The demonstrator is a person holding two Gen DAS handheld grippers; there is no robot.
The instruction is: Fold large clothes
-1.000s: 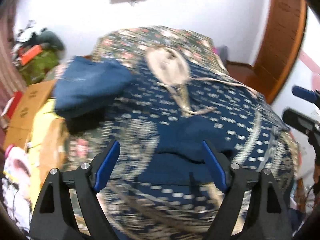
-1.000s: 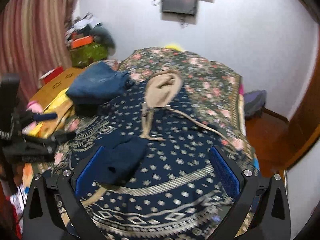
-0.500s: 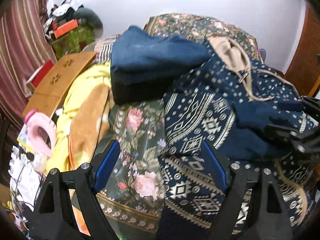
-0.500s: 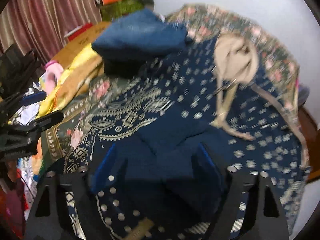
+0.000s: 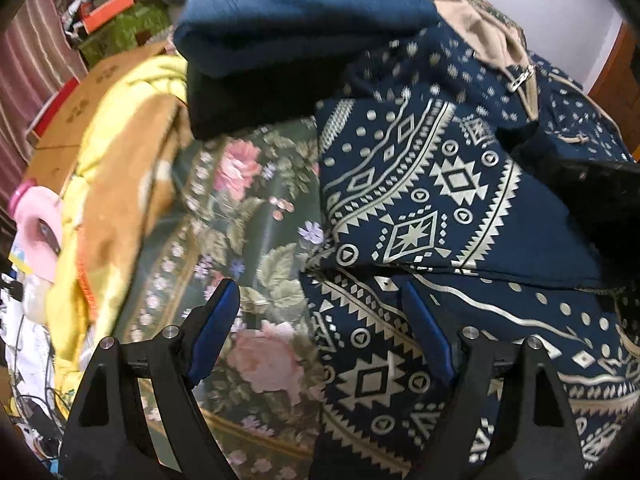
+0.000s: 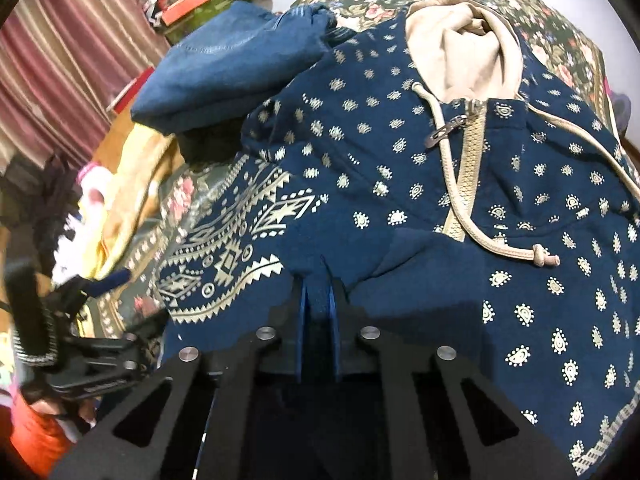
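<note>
Two handheld grippers work over a bed with a floral bedspread [image 5: 240, 208]. At far left lies a yellow blanket [image 5: 116, 168], with folded blue jeans [image 5: 288, 20] stacked behind it. Next, the left gripper [image 5: 320, 332] hovers with its blue pads [image 5: 212, 332] spread wide and nothing pinched between them; one pad sits over bare bedspread, the other over cloth. Between and right of them lies the navy patterned hoodie [image 5: 432, 184], spread flat, its hood away from the cameras and its zipper [image 6: 468, 184] running toward them, so its long axis points away from both hands. At right, the right gripper [image 6: 318, 300] has clamped nearly shut on a navy fold of the sleeve [image 6: 404, 264], which is doubled across the hoodie's chest. My reading: the hoodie's near-left edge lies directly under the left gripper, the closer hand for that side.
</note>
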